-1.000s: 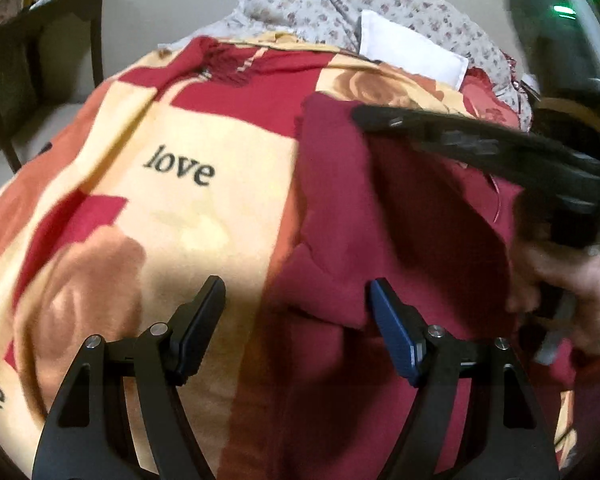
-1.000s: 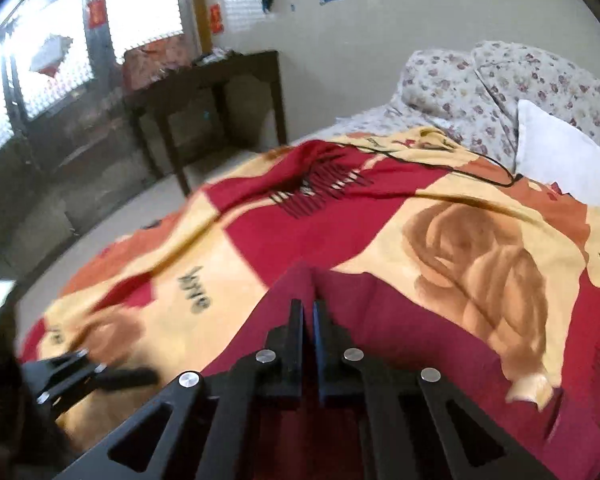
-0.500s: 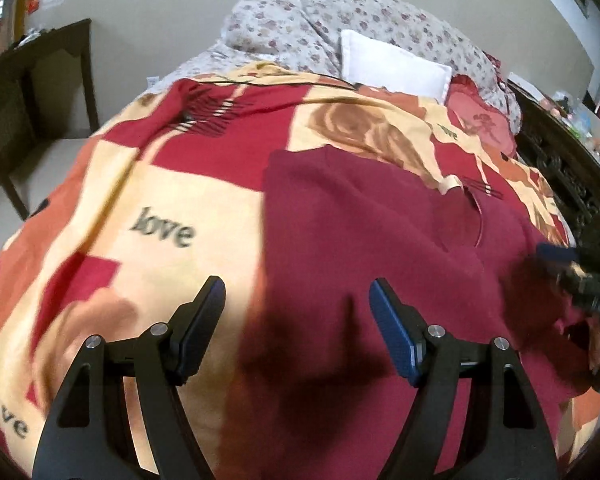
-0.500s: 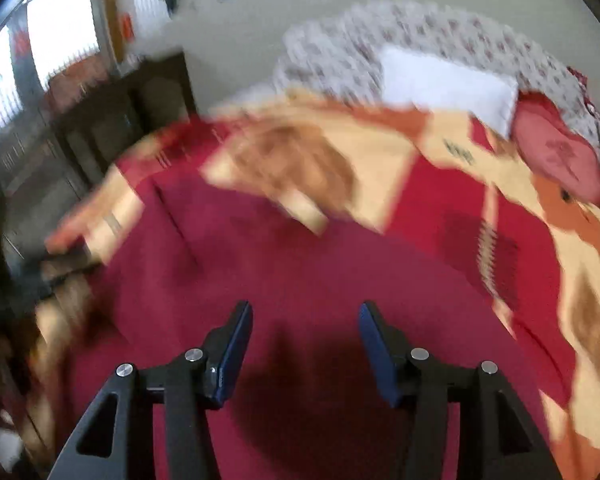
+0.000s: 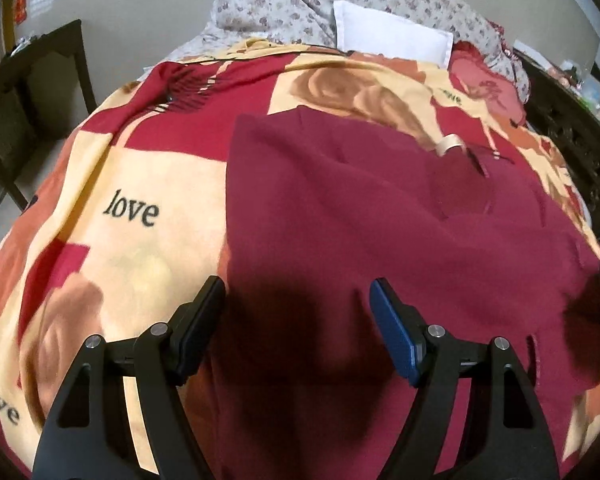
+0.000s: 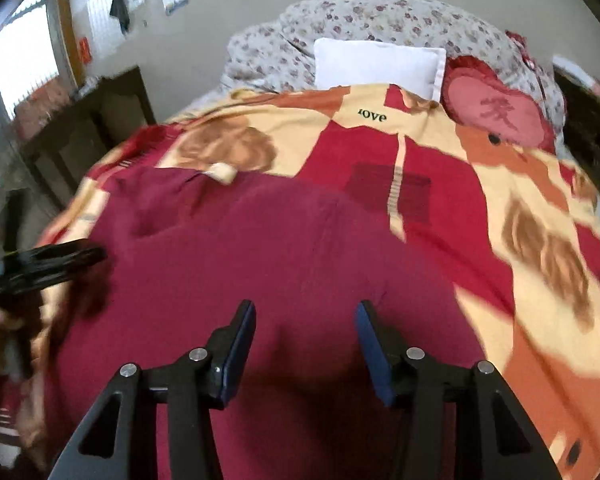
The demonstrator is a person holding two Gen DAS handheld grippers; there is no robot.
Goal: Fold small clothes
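Observation:
A dark red garment (image 5: 360, 216) lies spread flat on a red, cream and orange blanket (image 5: 140, 168) on a bed; its neck opening and a pale label (image 5: 450, 145) point away from me. It also shows in the right wrist view (image 6: 284, 256). My left gripper (image 5: 296, 308) is open and empty, just above the garment's near left part. My right gripper (image 6: 306, 330) is open and empty above the garment's near right part. The left gripper shows at the left edge of the right wrist view (image 6: 48, 264).
A white pillow (image 6: 376, 66), a floral duvet (image 5: 340, 4) and a red heart cushion (image 6: 500, 114) lie at the head of the bed. A dark wooden table (image 5: 32, 92) stands left of the bed. A dark headboard frame (image 5: 572, 140) runs along the right.
My right gripper was shut over the garment a second ago and is now open. The garment went from bunched and lifted to lying flat. Both grippers drew back toward the near edge.

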